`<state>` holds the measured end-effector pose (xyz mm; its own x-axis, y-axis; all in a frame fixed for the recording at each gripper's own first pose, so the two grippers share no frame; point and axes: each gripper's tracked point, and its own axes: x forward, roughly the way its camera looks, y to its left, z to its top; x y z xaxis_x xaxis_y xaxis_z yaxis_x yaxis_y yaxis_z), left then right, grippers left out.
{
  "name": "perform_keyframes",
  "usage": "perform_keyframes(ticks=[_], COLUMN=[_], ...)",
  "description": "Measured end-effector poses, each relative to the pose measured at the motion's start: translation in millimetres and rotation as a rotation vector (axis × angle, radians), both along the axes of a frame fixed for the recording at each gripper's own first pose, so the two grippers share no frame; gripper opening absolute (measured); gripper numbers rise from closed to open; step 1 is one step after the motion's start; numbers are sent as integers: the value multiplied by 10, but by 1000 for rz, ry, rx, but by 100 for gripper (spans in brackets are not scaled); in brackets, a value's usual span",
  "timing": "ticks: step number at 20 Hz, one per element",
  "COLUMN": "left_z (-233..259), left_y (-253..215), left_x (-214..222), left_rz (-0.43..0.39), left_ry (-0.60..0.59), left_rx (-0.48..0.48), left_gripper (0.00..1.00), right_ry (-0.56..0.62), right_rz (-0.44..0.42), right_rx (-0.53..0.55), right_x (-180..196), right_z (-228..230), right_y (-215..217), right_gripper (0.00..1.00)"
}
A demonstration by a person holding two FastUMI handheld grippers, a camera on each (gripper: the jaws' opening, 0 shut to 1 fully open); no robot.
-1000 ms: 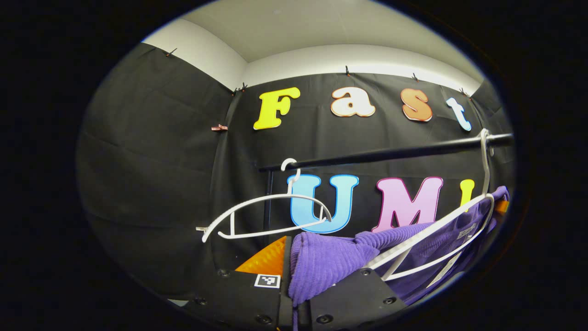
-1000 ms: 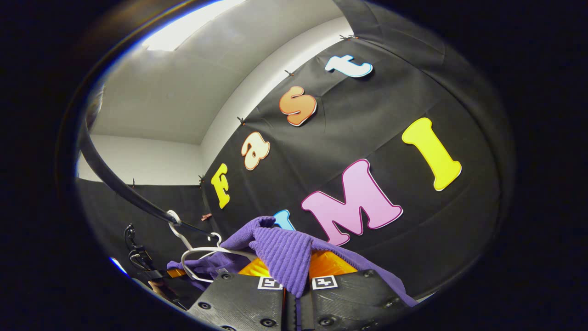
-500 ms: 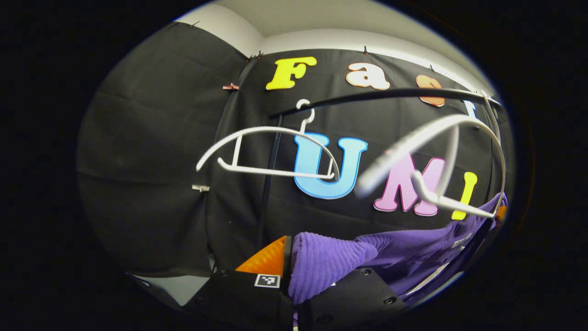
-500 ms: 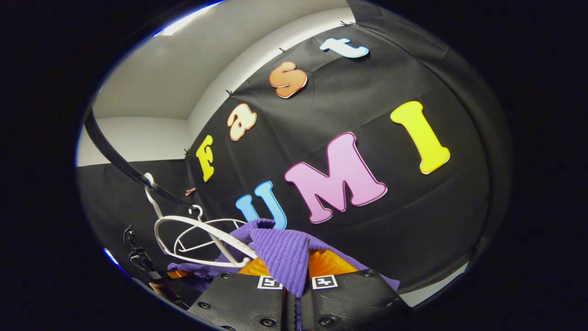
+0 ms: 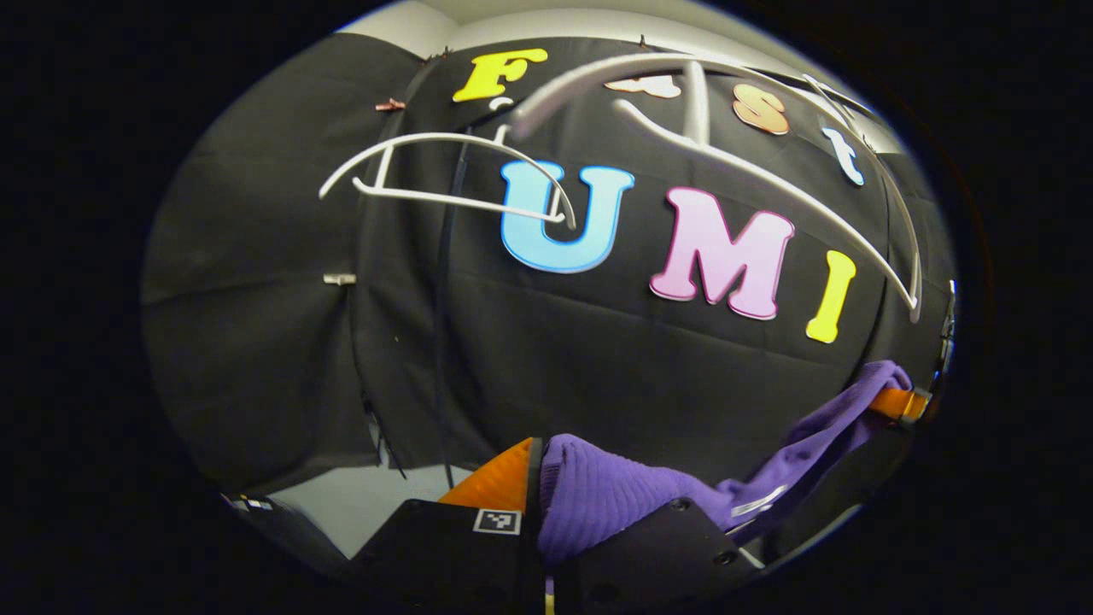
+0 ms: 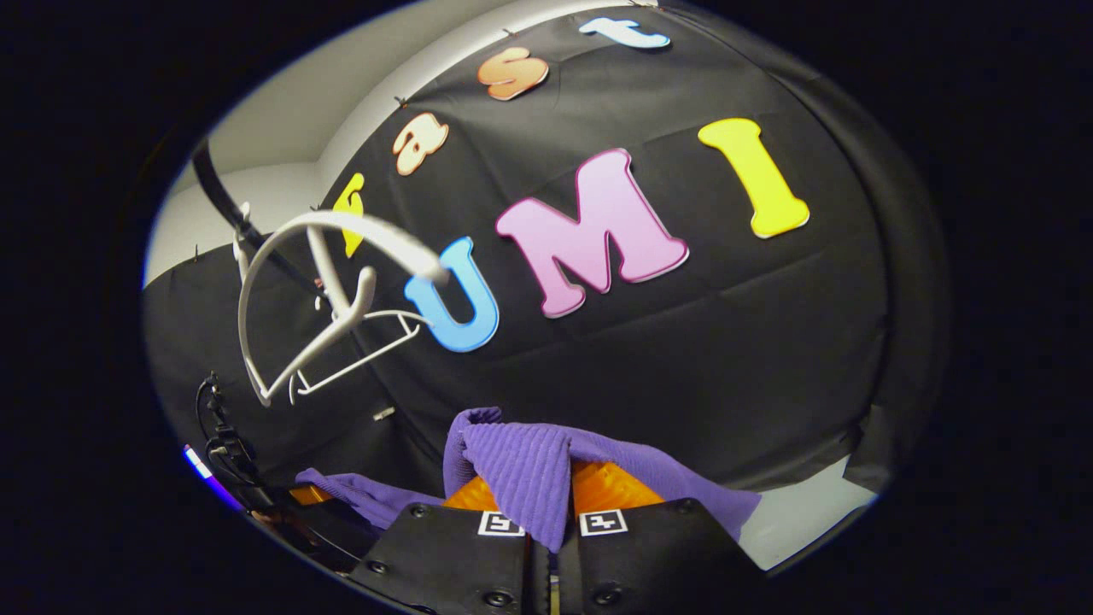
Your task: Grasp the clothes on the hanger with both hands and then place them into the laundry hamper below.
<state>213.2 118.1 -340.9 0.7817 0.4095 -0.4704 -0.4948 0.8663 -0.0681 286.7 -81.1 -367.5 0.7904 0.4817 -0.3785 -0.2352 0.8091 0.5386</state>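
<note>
In the left gripper view, the left tool [image 5: 540, 504] is clamped on a fold of the purple garment [image 5: 598, 495], which stretches right to the other tool, seemingly gripped there. Two white hangers [image 5: 444, 171] hang bare above. The right tool [image 6: 551, 521] pinches the garment [image 6: 521, 470] too.

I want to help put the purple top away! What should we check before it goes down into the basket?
1. Left gripper pinching the purple top: ok.
2. Right gripper pinching the top: ok.
3. Top off the near hanger: ok, it hangs bare above.
4. Top stretched between both grippers, not snagged: ok.
5. Second hanger out of the way: ok.
6. Basket right below: cannot tell.
</note>
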Motion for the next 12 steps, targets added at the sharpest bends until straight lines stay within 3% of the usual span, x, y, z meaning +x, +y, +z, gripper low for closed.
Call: perform_keyframes(ticks=[3,8,12], left_z=[-231,-469,-702], left_y=[-432,-819,-972], left_x=[42,-9,-238], left_rz=[-75,-183,-230], left_ry=[48,152,266], left_rx=[-67,-88,-111], left_gripper=[7,8,8], right_ry=[95,218,298], right_rz=[68,215,290], right_rx=[28,70,-35], right_x=[-314,-941,-1267], right_z=[-217,-401,-609], right_y=[342,971,1127], right_gripper=[13,13,14])
